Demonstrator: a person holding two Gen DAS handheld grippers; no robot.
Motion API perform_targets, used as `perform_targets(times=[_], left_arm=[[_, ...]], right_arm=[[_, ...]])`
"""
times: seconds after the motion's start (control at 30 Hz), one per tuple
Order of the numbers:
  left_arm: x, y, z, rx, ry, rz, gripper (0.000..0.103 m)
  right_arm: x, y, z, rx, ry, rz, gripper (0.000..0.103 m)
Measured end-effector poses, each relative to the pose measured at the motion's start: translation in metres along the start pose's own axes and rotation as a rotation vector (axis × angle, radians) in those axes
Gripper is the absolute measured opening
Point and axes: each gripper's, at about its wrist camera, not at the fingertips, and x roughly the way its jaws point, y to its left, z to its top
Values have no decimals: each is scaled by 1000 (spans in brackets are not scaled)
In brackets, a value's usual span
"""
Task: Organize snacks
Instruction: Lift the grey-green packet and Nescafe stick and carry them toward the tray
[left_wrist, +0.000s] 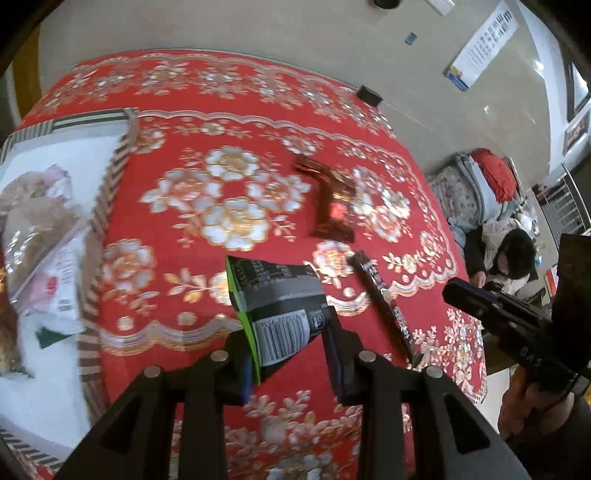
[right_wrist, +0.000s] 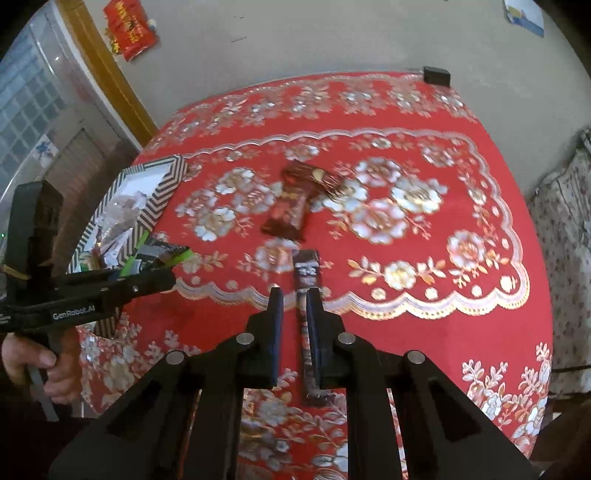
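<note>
At table's left edge: striped box (left_wrist: 110, 184) holding snack packets (left_wrist: 40, 236).

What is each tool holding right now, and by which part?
The left tool clamps the black-and-green snack packet by its barcode end. The right tool straddles the dark stick packet on the tablecloth, jaws not yet closed.

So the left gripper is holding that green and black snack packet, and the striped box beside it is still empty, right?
Not quite. The left gripper does hold the green and black packet, but the striped box is not empty: the left wrist view shows several wrapped snacks already lying inside it.
</note>
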Motion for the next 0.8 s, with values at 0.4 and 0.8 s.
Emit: perform_targets(times=[0.4, 0.8], left_arm=[[-5, -2, -12, 57, 12, -8, 33], [-2, 3, -13, 32, 29, -2, 33]], right_arm=[[68, -12, -8, -58, 181, -76, 43], [77, 5, -13, -195, 219, -151, 18]])
